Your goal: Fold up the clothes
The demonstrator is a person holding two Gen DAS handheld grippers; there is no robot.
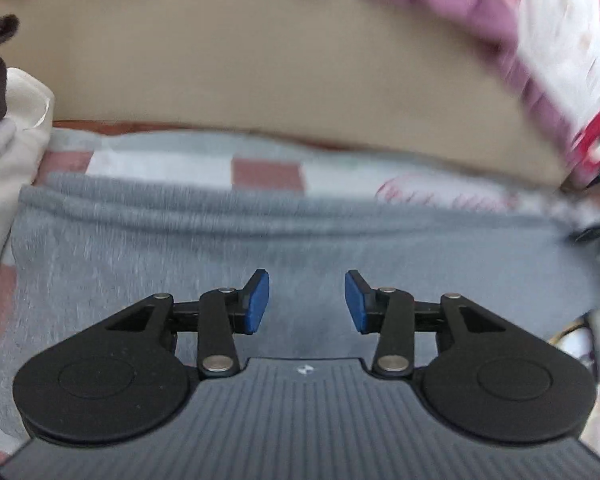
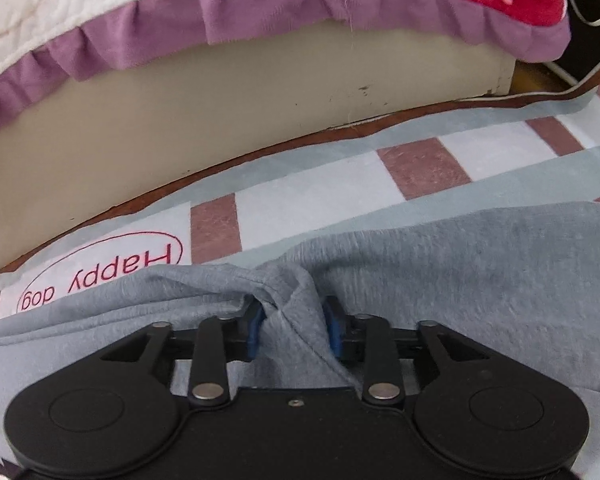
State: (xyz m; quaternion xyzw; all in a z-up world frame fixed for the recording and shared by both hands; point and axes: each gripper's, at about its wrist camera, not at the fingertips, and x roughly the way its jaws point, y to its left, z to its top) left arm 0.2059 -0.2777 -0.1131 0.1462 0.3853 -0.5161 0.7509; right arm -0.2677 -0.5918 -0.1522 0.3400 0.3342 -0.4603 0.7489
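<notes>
**Folding laundry: grey garment spread on checked mat, one tool empty, one with a fold between its pads**

Lying flat across the near part of both views: grey garment (image 1: 180,264) (image 2: 480,280), soft and fleecy, with a thick rolled edge along its far side in the left wrist view. Rucked up into a raised ridge in the right wrist view, right at the tool tips.

Left tool (image 1: 307,300): jaws about halfway apart, blue pads (image 1: 256,304) clear of each other, nothing between them, only flat grey cloth below. Blurred picture, so no telling whether the tips touch the fabric.

Right tool (image 2: 294,320): jaws likewise partly apart, with the ridge of grey cloth standing between the blue pads (image 2: 256,328) and meeting both. Squeezed or merely resting there: cannot tell.

Beneath the garment: checked mat (image 2: 340,192) in pale blue, white and dusty rose, with a red oval print (image 2: 100,272) reading "Happy dog", upside down from this side and partly covered by the garment's edge.

Beyond the mat: a thin brown strip, then a plain beige panel (image 2: 220,120) rising like a wall and closing off the far side. Hanging over its top: a white cover with a purple frill (image 2: 180,44) and a red patch.

At the left edge of the left wrist view: cream cloth (image 1: 16,120) overlapping the mat, just beside the garment's corner, with something dark behind it, too cropped to name.
</notes>
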